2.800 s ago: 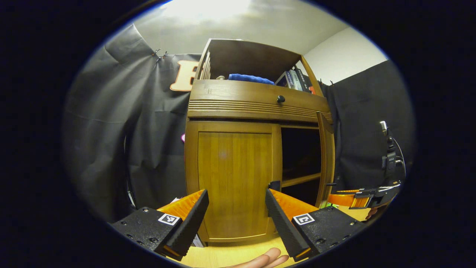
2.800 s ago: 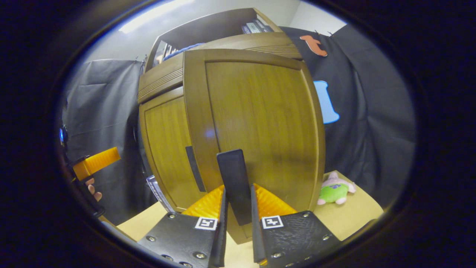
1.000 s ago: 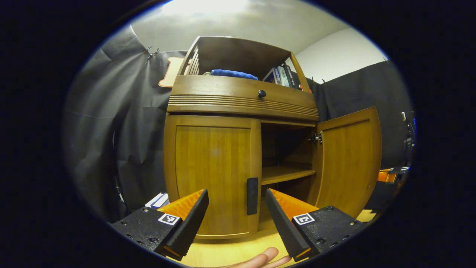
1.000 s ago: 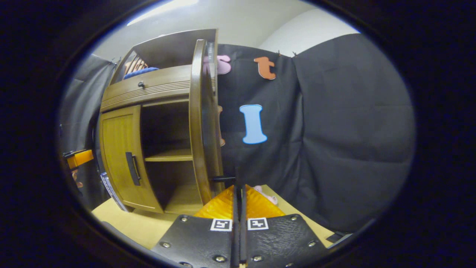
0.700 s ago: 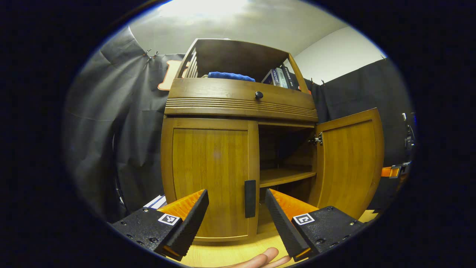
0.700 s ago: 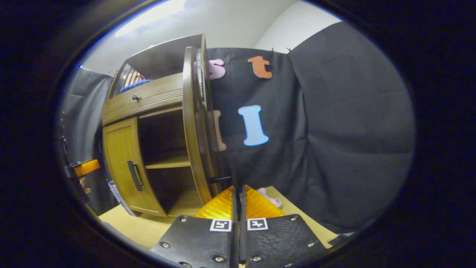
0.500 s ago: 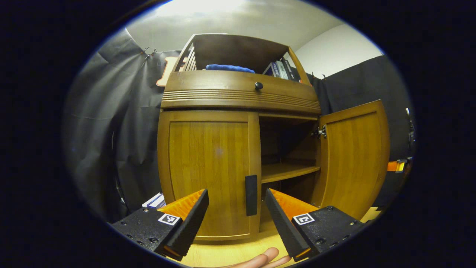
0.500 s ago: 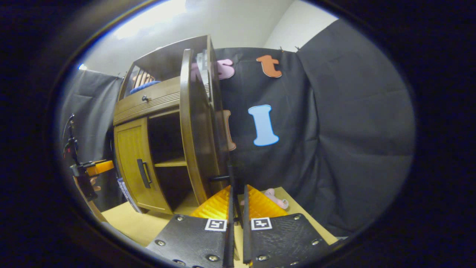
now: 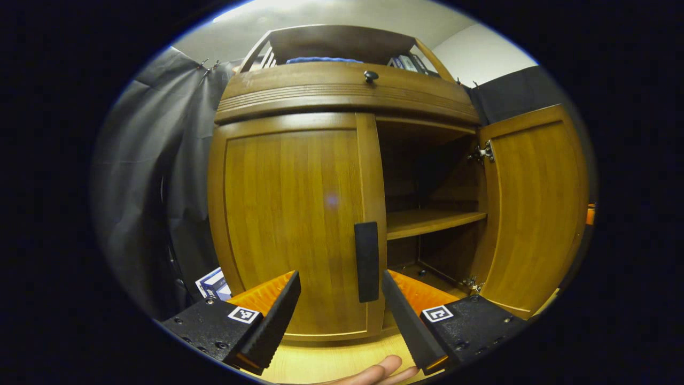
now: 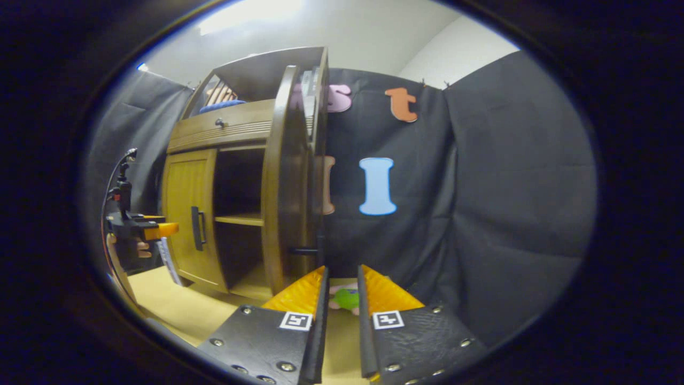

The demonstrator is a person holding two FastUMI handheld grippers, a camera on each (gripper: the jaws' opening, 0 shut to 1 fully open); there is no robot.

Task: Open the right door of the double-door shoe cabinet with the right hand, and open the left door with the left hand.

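Observation:
The wooden shoe cabinet (image 9: 342, 91) fills the left gripper view. Its left door (image 9: 288, 214) is closed, with a dark upright handle (image 9: 366, 262) at its inner edge. My left gripper (image 9: 340, 284) is open, and the handle stands just beyond and between its fingers, nearer the right one, untouched. The right door (image 9: 534, 203) is swung wide, baring a shelf (image 9: 433, 218). In the right gripper view that door (image 10: 278, 176) shows edge-on, its handle (image 10: 303, 250) sticking out. My right gripper (image 10: 341, 279) sits below and short of it, jaws slightly open and holding nothing. The left gripper (image 10: 152, 230) hovers before the left door (image 10: 184, 214).
A green and pink plush toy (image 10: 344, 299) lies on the tan tabletop (image 10: 176, 305) beyond the right fingers. A drawer knob (image 9: 368, 76) sits above the doors; a blue cloth and books lie on top. A box (image 9: 214, 280) leans at the cabinet's left. A person's fingertips (image 9: 374, 371) show below.
The right door swung from half open to wide open. My right gripper then let go of its handle and backed off. My left gripper moved in close to the left door's handle.

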